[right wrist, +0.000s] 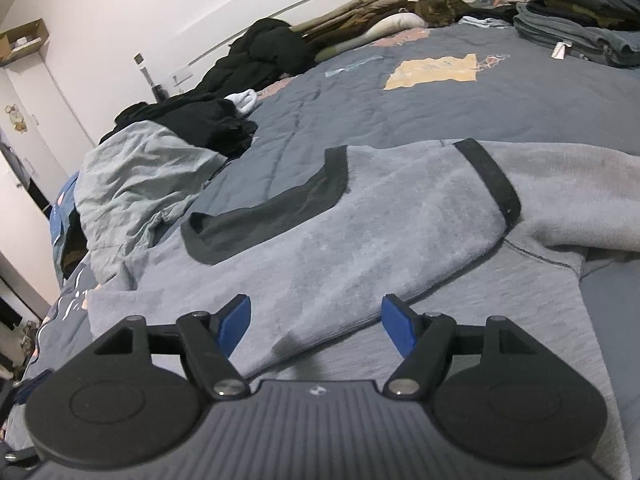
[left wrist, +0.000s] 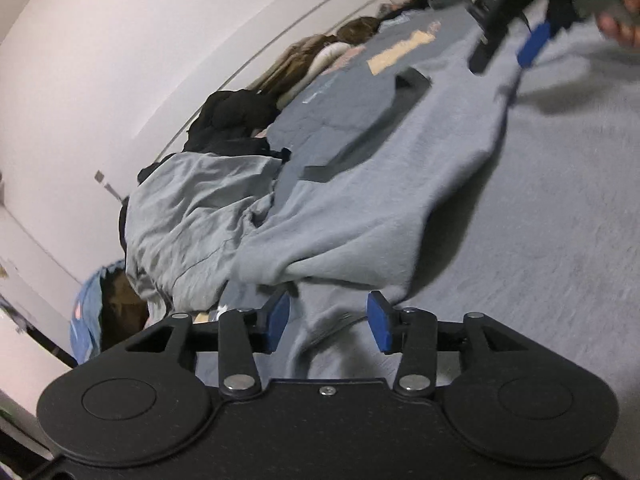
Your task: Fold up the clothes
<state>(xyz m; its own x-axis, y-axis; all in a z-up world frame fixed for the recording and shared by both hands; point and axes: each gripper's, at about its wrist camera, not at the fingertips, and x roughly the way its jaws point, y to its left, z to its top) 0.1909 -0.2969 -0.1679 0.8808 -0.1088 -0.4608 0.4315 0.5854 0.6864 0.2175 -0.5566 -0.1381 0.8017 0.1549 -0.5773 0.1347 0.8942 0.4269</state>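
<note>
On a bed [right wrist: 440, 96] strewn with clothes, the grey sweatshirt [right wrist: 360, 240] lies spread, one sleeve laid across it, seemingly mid-fold. The left gripper [left wrist: 329, 316] and right gripper [right wrist: 316, 326] hover above it, both with fingers apart, holding nothing.

grey sweatshirt [right wrist: 360, 240] | dark trim | spread on bed, seemingly part-folded

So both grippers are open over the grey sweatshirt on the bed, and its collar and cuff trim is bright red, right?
Not quite. The trim on the grey sweatshirt is black, not red, as the right wrist view shows clearly. The rest holds: the left gripper and right gripper are both open over it on the bed.
</note>
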